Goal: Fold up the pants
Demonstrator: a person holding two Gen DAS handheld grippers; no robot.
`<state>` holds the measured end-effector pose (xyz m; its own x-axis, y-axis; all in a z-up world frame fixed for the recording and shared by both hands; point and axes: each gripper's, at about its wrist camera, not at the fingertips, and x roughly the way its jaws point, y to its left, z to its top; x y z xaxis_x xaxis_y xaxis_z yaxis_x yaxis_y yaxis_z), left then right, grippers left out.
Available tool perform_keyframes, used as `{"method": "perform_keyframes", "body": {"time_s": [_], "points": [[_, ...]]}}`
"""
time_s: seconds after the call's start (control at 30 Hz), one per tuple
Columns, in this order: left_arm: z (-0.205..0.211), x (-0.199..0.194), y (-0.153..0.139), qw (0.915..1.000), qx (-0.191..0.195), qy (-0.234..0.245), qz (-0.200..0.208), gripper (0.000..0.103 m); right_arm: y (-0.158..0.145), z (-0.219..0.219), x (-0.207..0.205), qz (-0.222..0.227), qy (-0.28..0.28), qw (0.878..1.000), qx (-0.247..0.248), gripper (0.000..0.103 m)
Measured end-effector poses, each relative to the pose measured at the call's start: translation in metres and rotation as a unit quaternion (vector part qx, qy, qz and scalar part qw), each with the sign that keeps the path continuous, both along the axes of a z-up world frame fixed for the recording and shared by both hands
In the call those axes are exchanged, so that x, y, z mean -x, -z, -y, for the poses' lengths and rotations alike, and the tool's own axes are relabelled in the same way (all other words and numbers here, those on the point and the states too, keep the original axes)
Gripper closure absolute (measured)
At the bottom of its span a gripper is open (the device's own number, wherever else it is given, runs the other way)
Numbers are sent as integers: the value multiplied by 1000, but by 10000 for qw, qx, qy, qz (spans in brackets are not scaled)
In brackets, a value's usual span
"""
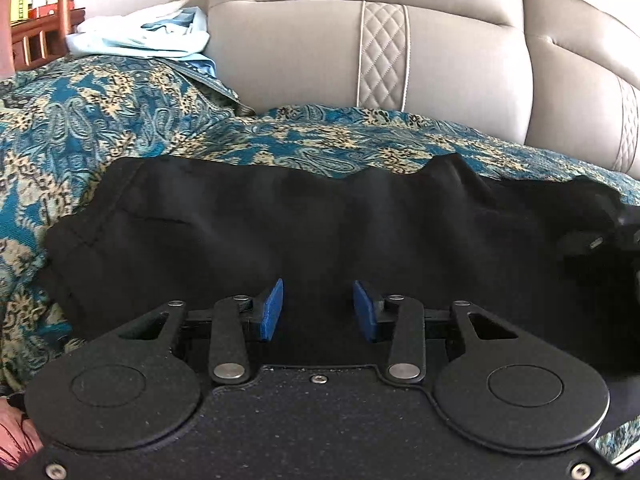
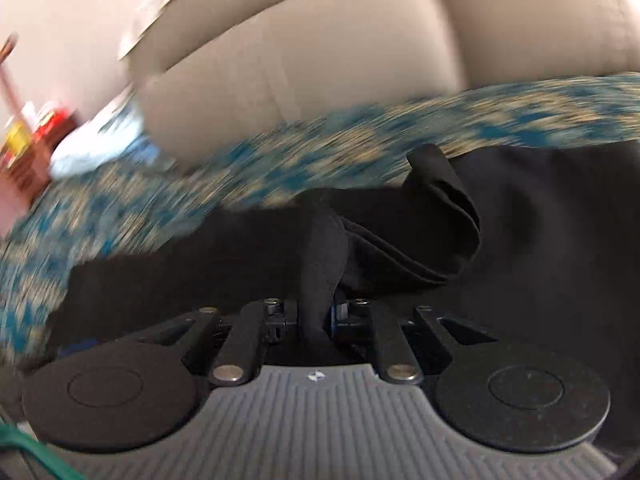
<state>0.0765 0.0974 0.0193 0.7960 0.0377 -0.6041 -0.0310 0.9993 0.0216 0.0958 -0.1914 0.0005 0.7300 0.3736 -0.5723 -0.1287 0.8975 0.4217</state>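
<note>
Black pants [image 1: 280, 220] spread flat on teal paisley cover [image 1: 100, 120], below beige sofa backrest [image 1: 300, 52]. Left gripper [image 1: 318, 310] above pants, jaws apart, nothing held.

Black pants [image 1: 280, 224] lie spread lengthwise across a teal-and-cream paisley bedspread [image 1: 100, 120], the dark fabric rumpled, with a stitched seam showing near the left end. In the right wrist view, a bunched fold of the pants [image 2: 440, 216] is lifted off the rest, one strip of cloth pinched between the closed fingers of the right gripper [image 2: 318, 316].
</note>
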Motion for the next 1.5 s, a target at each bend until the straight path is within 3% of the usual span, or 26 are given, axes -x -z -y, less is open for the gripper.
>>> {"method": "perform_keyframes", "body": {"time_s": [0.13,0.2,0.23,0.27,0.33,0.43,0.6,0.7,0.83,1.0,1.13,1.27,1.5], "points": [[-5,6,0,10000,53,4,-21,64,-1,-43,16,204,-582,9975,332,88],[-6,8,1,10000,45,-5,-41,64,-2,-54,24,312,-848,9948,463,75],[-5,8,1,10000,41,2,-43,64,-4,-58,27,389,-977,9931,525,62],[-5,9,1,10000,46,11,-40,64,-6,-65,31,426,-1127,9912,548,37],[-4,10,0,10000,69,39,-33,64,-9,-65,37,464,-1516,9867,351,27],[-4,11,-3,9999,113,75,1,63,-11,-65,43,602,-1789,9818,199,23],[4,13,-10,9993,202,295,85,63,-18,-37,66,990,-1756,9793,169,17],[18,18,-15,9977,286,607,133,63,-21,-12,72,1130,-1204,9862,152,14],[46,31,-22,9915,381,1214,285,63,-16,29,78,947,-61,9950,309,14],[92,48,-17,9766,98,2107,427,63,-9,58,86,696,929,9881,1010,14],[122,52,1,9713,-271,2347,282,63,1,60,100,451,977,9833,1467,15],[124,53,19,9750,-268,2201,-129,65,10,43,119,404,814,9711,2207,13],[114,67,22,9739,-216,2241,-295,65,15,44,141,396,806,9737,2093,12]]}}
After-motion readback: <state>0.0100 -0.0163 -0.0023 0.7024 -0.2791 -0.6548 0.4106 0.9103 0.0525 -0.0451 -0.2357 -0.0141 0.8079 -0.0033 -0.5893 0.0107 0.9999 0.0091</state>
